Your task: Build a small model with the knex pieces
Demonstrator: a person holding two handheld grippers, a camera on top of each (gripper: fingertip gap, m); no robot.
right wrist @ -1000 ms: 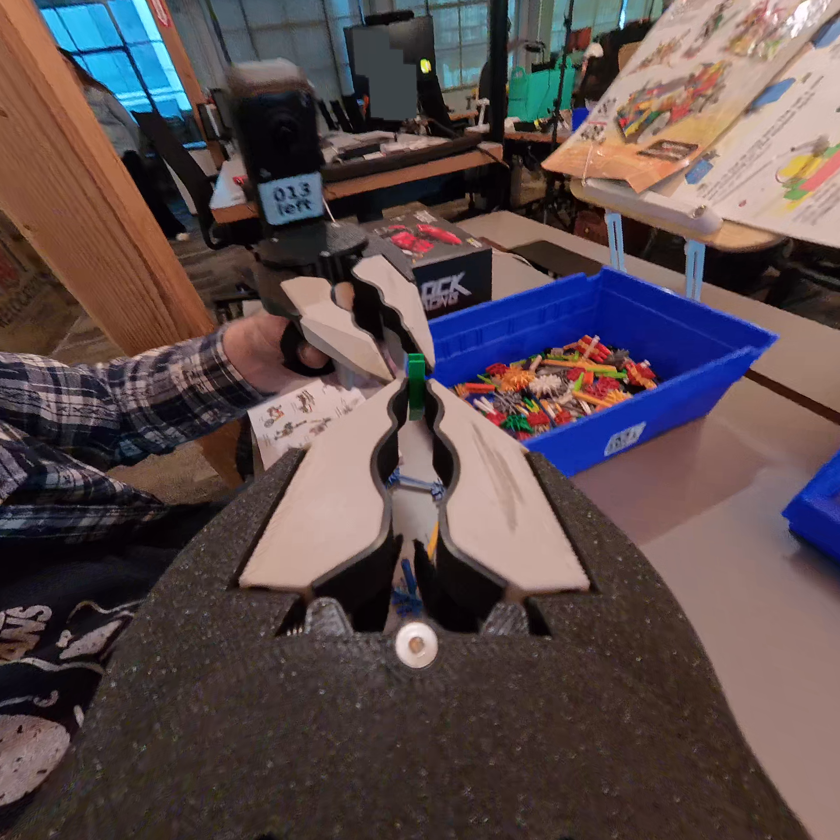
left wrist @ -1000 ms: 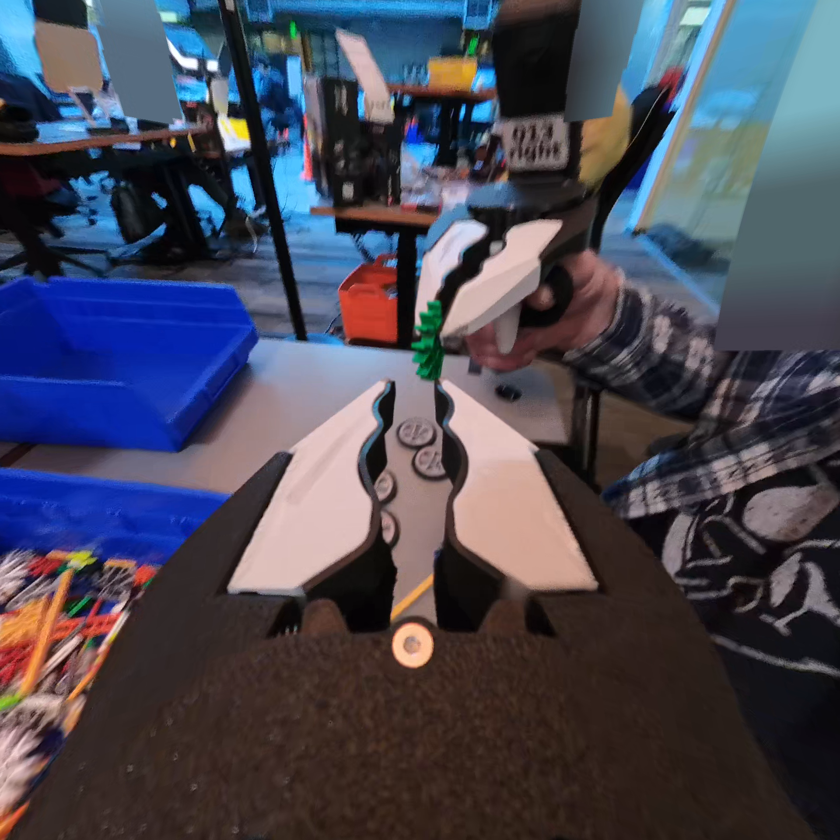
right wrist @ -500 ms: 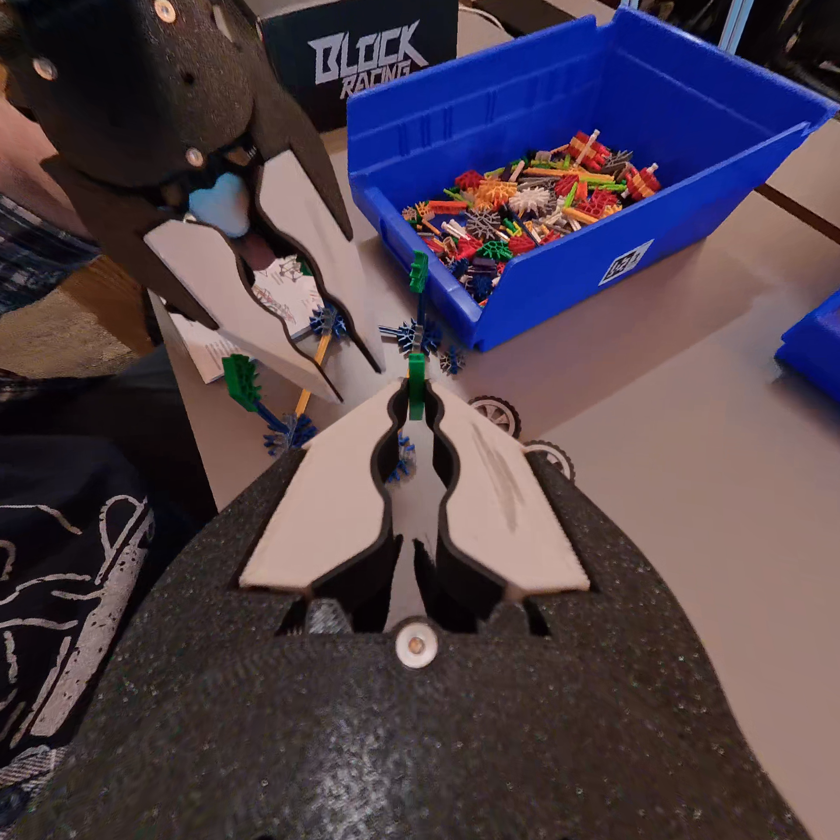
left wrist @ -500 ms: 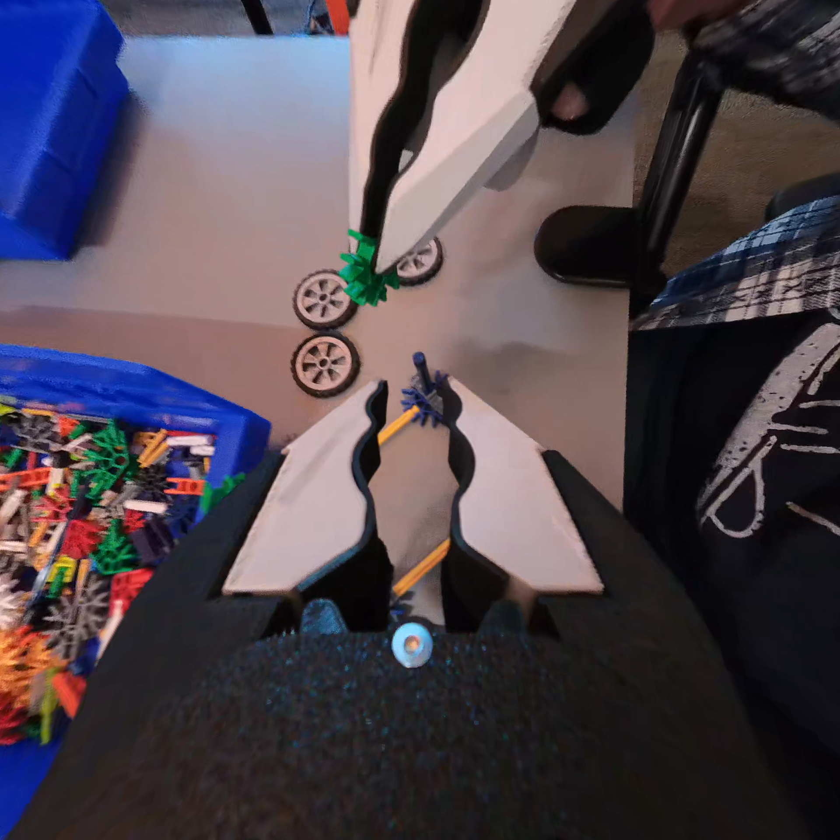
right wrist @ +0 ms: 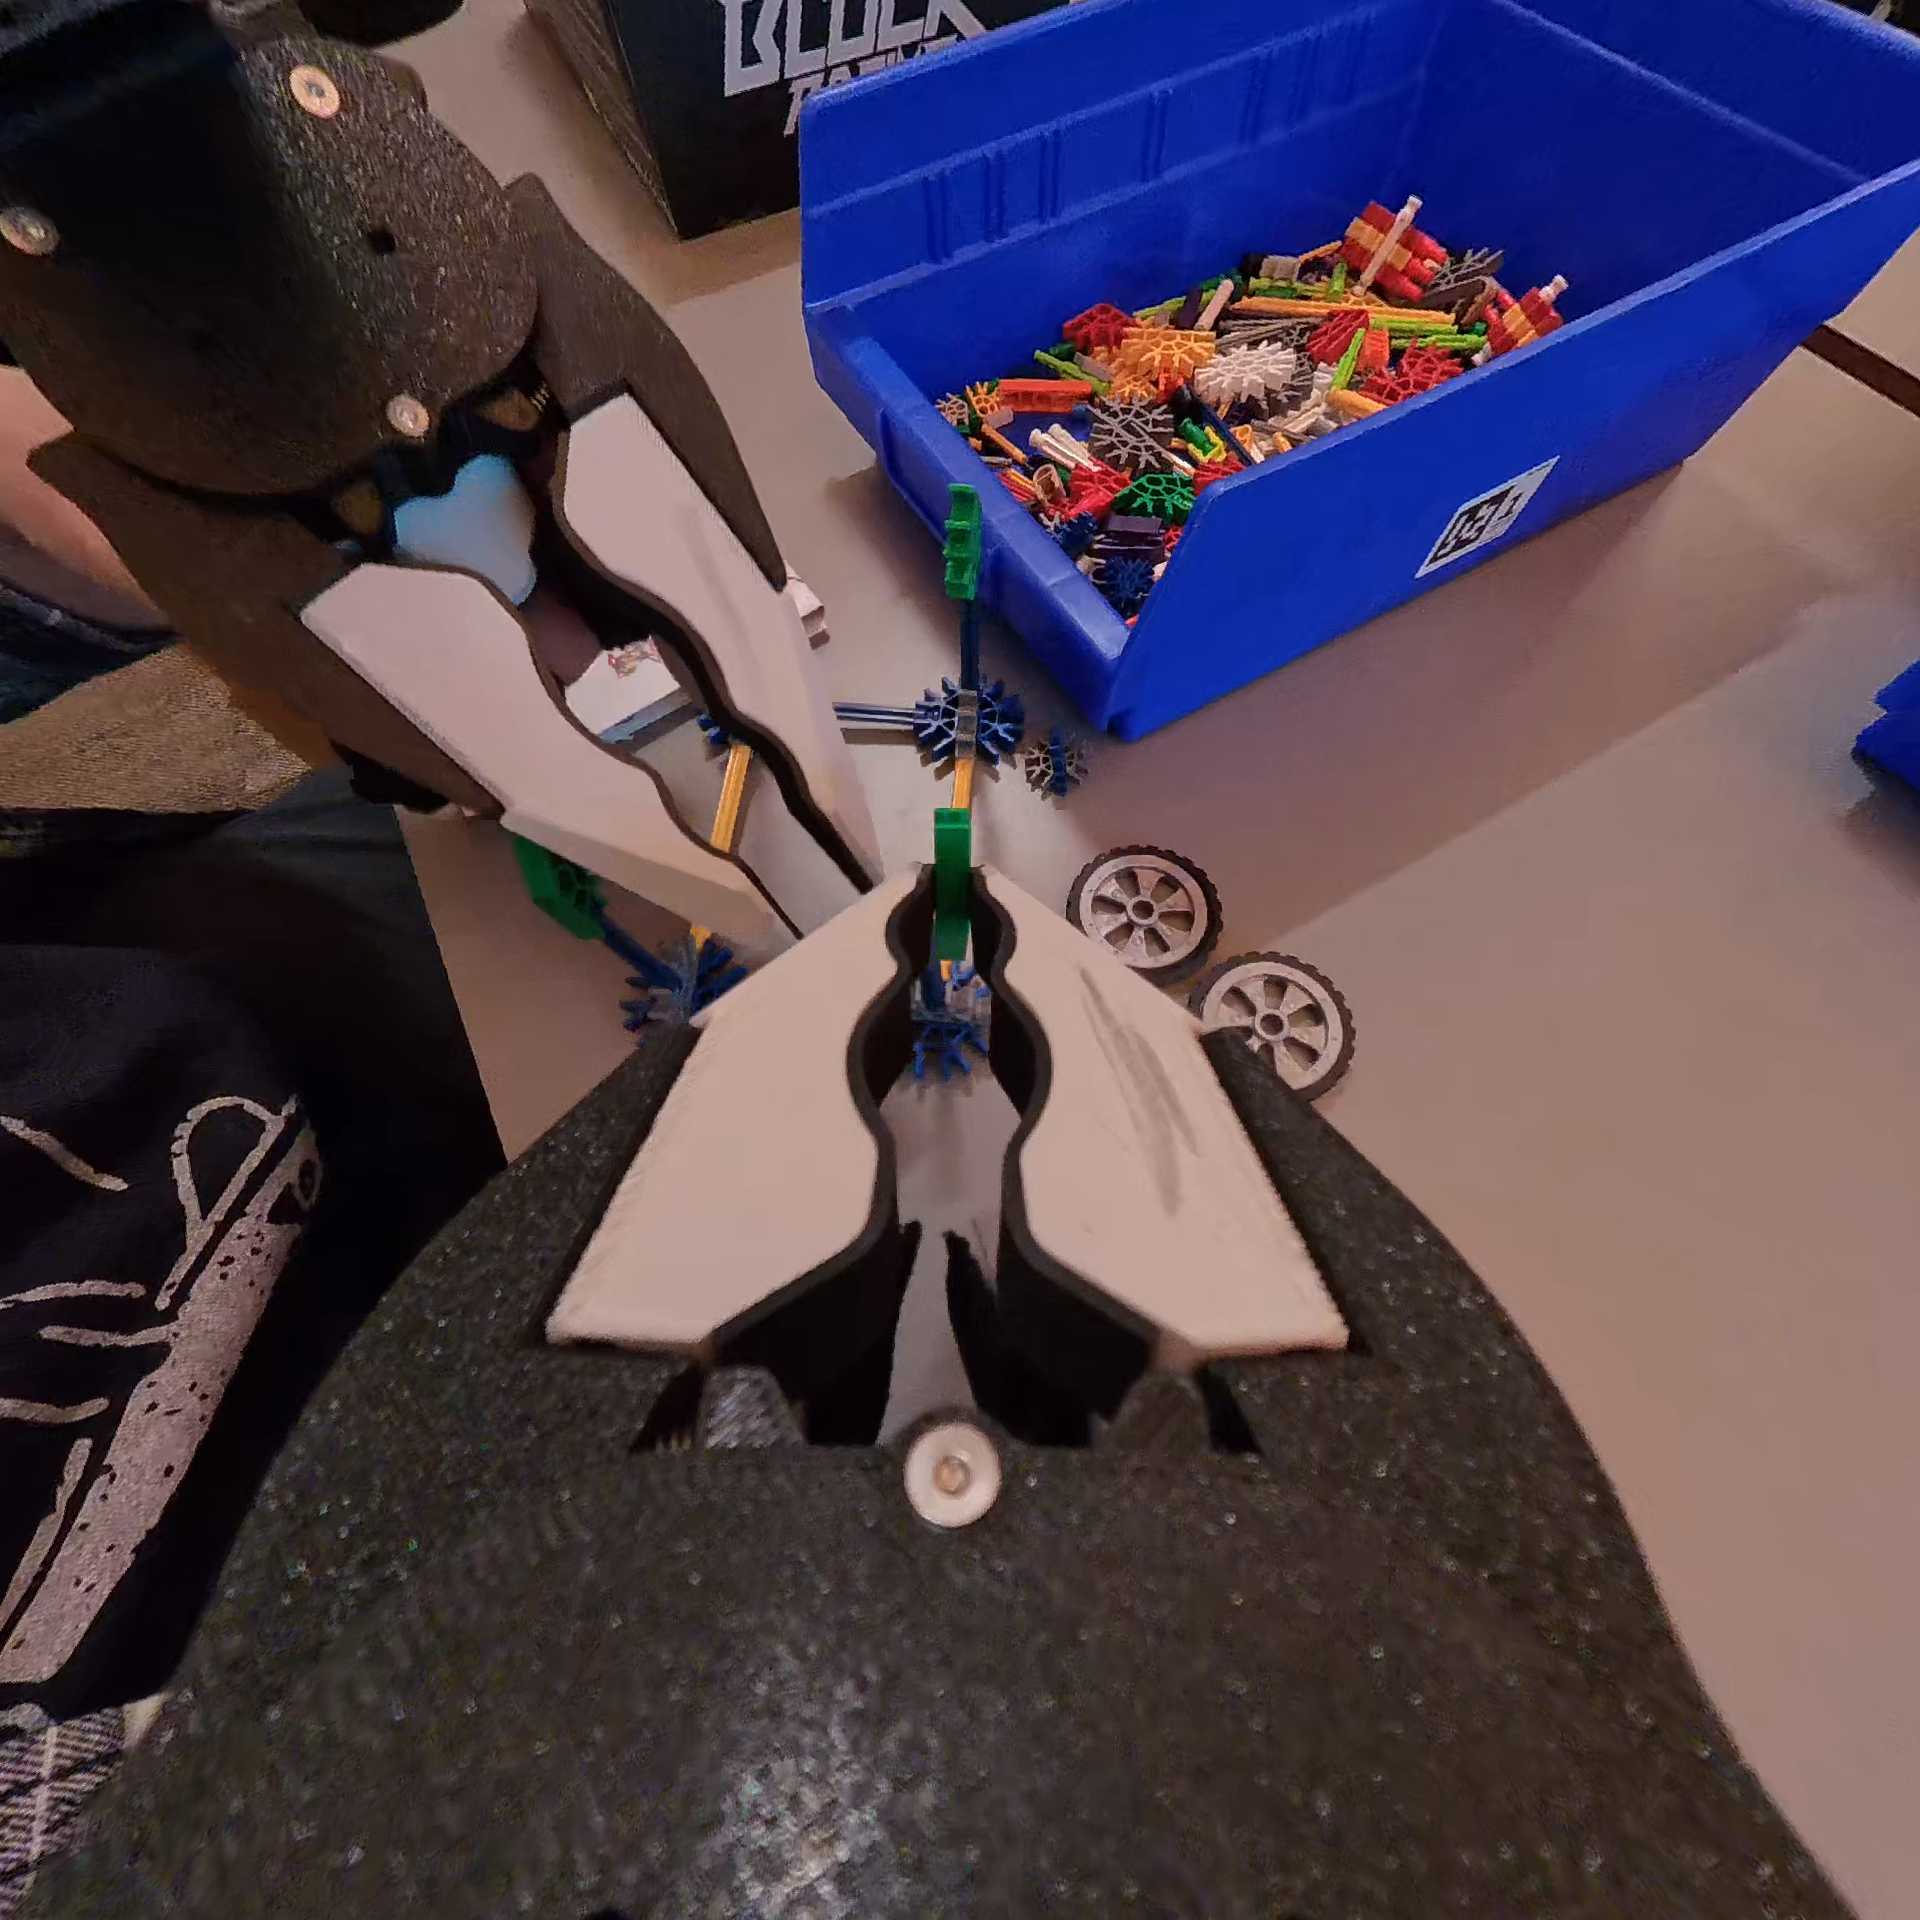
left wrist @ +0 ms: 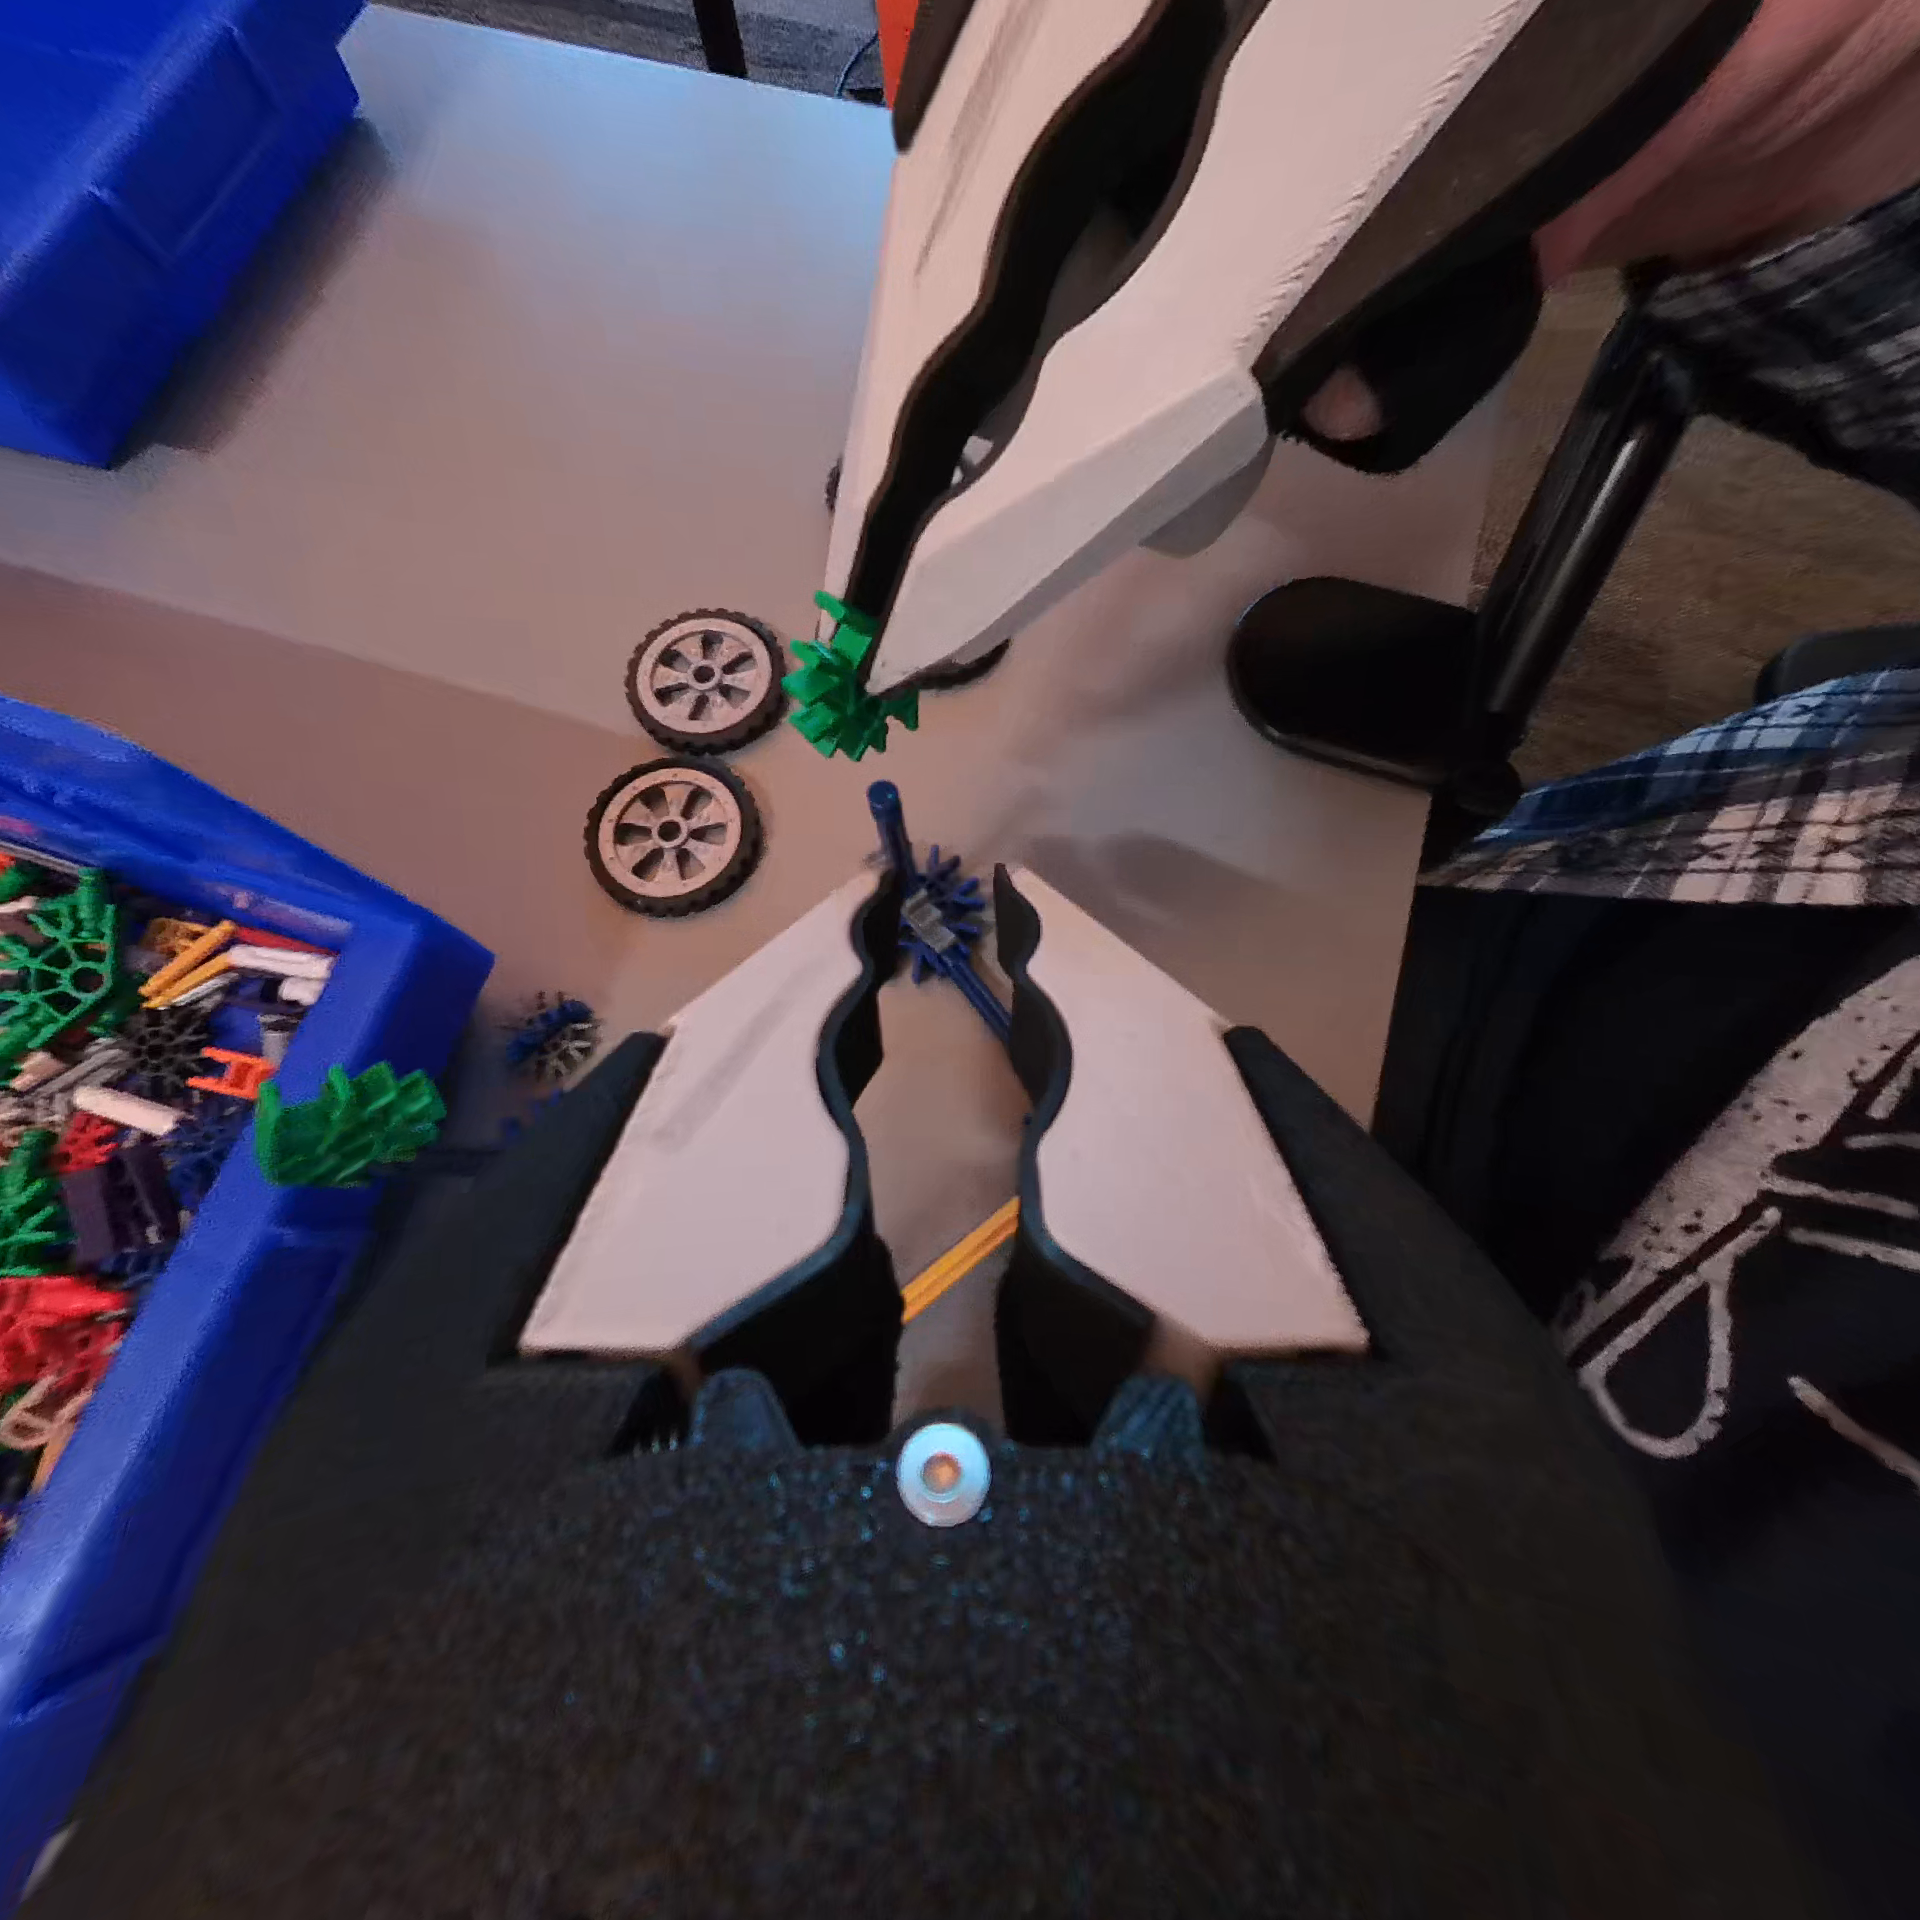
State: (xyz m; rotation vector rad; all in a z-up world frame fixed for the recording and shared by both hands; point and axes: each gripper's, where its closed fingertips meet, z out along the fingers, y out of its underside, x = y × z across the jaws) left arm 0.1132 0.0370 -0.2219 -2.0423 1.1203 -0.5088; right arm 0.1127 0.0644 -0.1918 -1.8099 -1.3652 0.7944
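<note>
Green connector (right wrist: 951, 878), a flat toothed plastic piece seen edge-on in the right wrist view, sits pinched between the tips of the right gripper (right wrist: 948, 883), whose white fingers are pressed together on it. In the left wrist view the same piece shows its fan of teeth at the right gripper's tips, just above the grey table (left wrist: 520, 416).

Just below those tips, at 6 o'clock from the green connector, a blue snowflake connector (left wrist: 940, 914) with a grey clip and a dark blue rod (left wrist: 885, 816) stands between the tips of the left gripper (left wrist: 940, 896). The left fingers lie close on either side of it; whether they actually grip it cannot be told. A yellow rod (left wrist: 961, 1255) crosses the gap farther back between the left fingers.

At 9 o'clock from the green connector two grey spoked wheels (left wrist: 704, 681) with black tyres lie flat on the table, one touching the other.

Farther out in the right wrist view, at 12 o'clock, a small assembly of blue connectors, rods and another green piece (right wrist: 964, 717) lies on the table beside a blue bin (right wrist: 1351, 540) full of mixed coloured pieces. A black box (right wrist: 727, 104) stands behind it at 11 o'clock.
</note>
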